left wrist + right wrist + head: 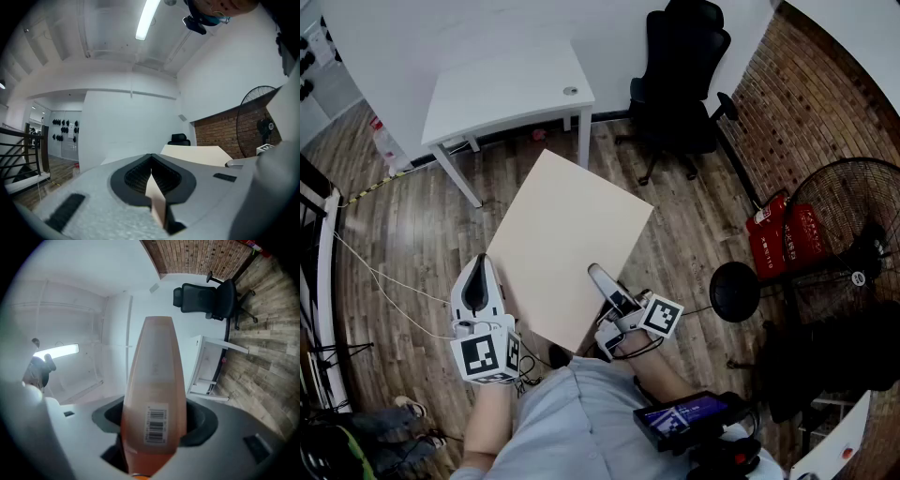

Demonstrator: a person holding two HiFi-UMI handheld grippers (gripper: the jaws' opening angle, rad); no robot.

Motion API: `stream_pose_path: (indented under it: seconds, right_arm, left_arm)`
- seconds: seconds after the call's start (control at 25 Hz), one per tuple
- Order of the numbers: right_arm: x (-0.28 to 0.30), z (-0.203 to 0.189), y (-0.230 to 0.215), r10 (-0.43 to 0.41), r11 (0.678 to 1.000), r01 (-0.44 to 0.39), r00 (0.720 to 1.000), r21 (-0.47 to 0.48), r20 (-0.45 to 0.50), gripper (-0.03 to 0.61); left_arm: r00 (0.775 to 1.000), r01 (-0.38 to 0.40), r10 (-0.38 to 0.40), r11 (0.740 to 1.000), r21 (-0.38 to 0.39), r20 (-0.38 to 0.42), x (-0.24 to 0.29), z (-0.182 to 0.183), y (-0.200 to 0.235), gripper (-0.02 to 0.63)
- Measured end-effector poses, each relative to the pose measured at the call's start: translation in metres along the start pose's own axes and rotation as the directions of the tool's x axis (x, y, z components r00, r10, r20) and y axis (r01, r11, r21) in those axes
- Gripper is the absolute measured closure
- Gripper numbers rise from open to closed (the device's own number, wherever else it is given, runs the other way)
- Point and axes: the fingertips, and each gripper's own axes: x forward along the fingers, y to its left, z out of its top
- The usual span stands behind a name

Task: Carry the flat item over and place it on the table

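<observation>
Both tongs are clamped on the single beige flat board [567,244]: the left gripper [481,267] on its left edge, the right gripper [602,281] on its near right edge. The board is held above the wooden floor [694,225], short of the one white table [502,89]. Carrying is judged under way; the placing is left to do. One black chair [684,66] is seen beyond.

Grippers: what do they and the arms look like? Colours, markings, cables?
Both the left gripper and right gripper: light grey shells, black ribbed pads. Each carries a white cube of black square markers. Thin black cable loops at the right one. Light grey-blue shirt.
</observation>
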Motion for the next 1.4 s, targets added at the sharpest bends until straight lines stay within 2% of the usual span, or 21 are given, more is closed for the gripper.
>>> stream_pose_path:
  seconds: [0.56,0.92,1.16,1.4]
  right_arm:
    - [-0.016,0.007,-0.011,-0.030,0.999,0.030,1.000,0.021,-0.002,0.285]
    - [-0.035,0.034,-0.036,-0.047,0.999,0.047,0.999,0.010,-0.018,0.284]
    - [-0.026,0.046,-0.049,-0.063,0.998,0.064,0.997,0.026,-0.037,0.284]
    - [0.014,0.046,-0.064,-0.062,0.997,0.064,0.997,0.043,-0.048,0.282]
  left_arm:
    - [1.000,-0.001,0.001,1.000,0.000,-0.002,-0.003,-0.001,-0.016,0.604]
    - [0.998,-0.064,0.064,0.998,0.007,0.008,-0.010,-0.005,-0.036,0.604]
    - [0.993,-0.115,0.114,0.993,-0.011,-0.019,-0.004,-0.015,-0.028,0.604]
    - [0.991,-0.130,0.130,0.991,-0.026,-0.033,0.024,-0.030,-0.001,0.604]
